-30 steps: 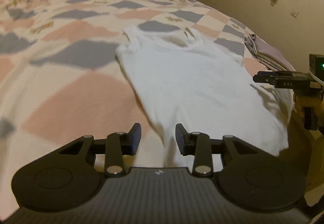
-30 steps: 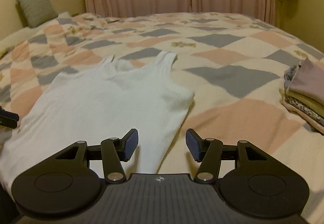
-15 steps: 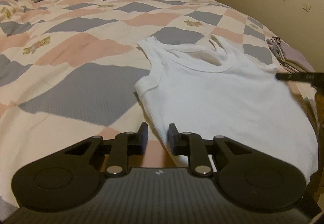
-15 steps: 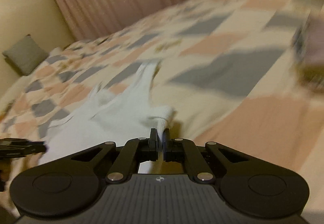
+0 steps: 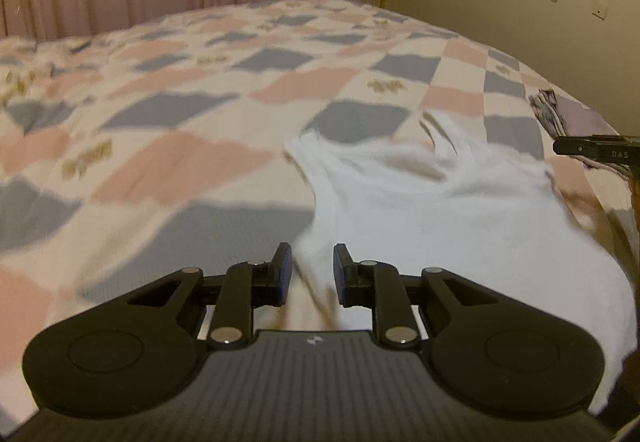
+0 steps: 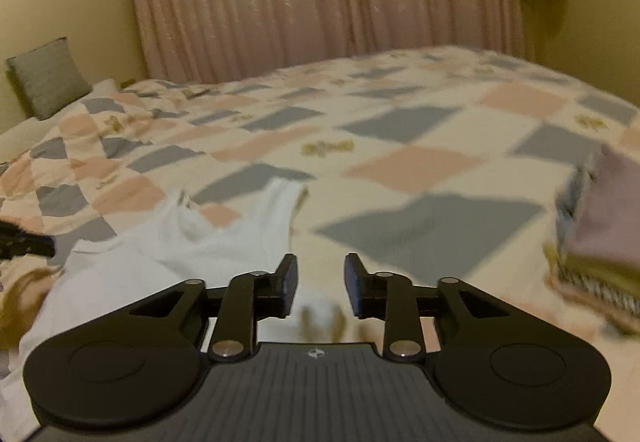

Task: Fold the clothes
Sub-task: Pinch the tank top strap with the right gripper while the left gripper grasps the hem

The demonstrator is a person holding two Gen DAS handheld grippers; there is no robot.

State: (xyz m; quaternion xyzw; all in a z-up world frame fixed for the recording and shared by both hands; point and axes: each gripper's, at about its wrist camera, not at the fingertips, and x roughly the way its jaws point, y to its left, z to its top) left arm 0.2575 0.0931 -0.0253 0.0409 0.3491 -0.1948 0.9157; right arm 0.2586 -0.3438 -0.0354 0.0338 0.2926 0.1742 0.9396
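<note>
Two grippers, left gripper [image 5: 308, 268] and right gripper [image 6: 321, 278], stand parted at lower centre, gripping nothing. Motion blur softens the white tank top [image 5: 440, 214], lying rumpled lower right on the quilt [image 5: 192, 146], hem cut off.

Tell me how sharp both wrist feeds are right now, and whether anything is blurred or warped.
Left wrist view: the white sleeveless cotton top and patchwork quilt are motion-smeared, while the left tongs stay crisp. Right wrist view: similar smear, worst on the folded clothes pile; the right tongs are sharp. Both show fisheye bowing, dim warm light and no glare.
</note>
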